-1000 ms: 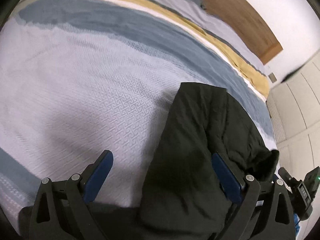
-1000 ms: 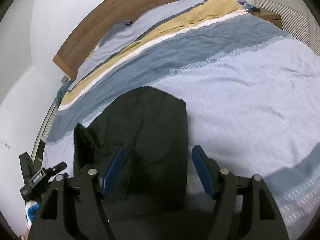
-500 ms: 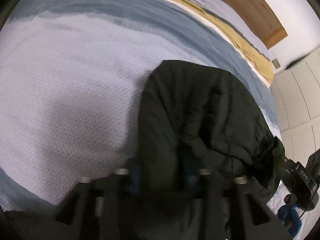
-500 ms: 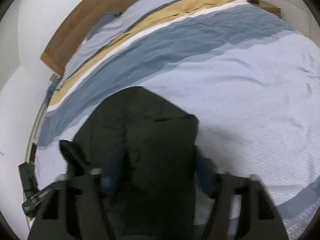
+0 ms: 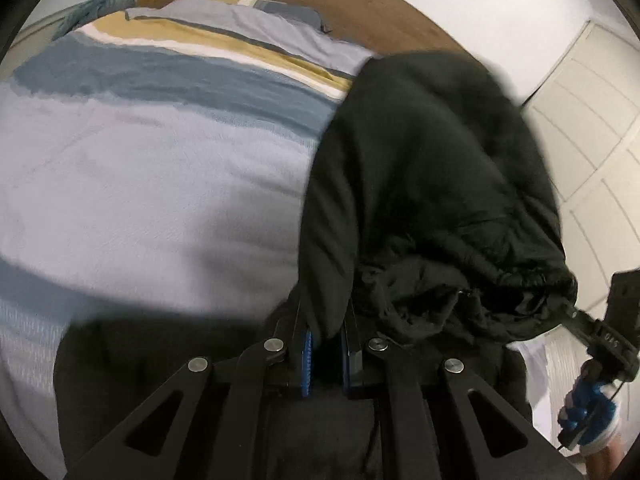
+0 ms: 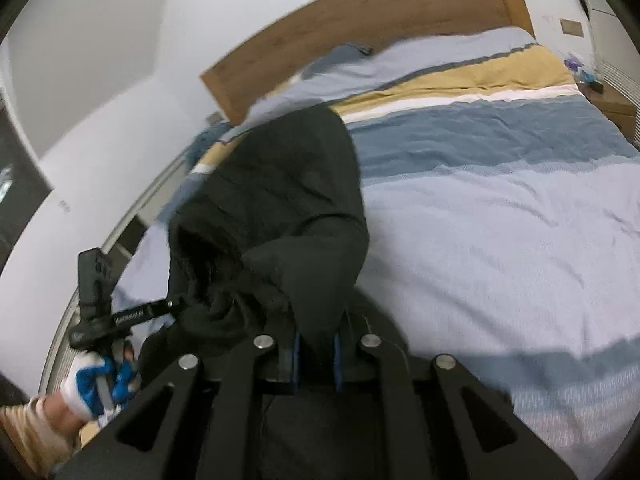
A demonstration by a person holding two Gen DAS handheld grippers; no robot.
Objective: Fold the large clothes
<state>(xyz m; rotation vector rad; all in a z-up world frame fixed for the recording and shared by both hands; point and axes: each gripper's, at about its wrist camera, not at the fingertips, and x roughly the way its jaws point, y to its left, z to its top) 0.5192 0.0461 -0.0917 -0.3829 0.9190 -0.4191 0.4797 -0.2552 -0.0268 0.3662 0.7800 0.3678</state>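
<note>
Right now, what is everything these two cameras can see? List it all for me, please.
Jacket: one, black, puffy, lifted off the bed, pinched at its near edge by both grippers.
Bedcover: one, pale blue with darker blue, white and mustard stripes, spread over the bed.
Headboard: one, brown wood, at the far end against the white wall.
Bedside table: one, brown wood, far right of the bed, small items on top.
Left gripper: black with blue pads, shut on the jacket.
Right gripper: black with blue pads, shut on the jacket.
Gloved hand: white and blue glove, holding the left gripper's handle.
</note>
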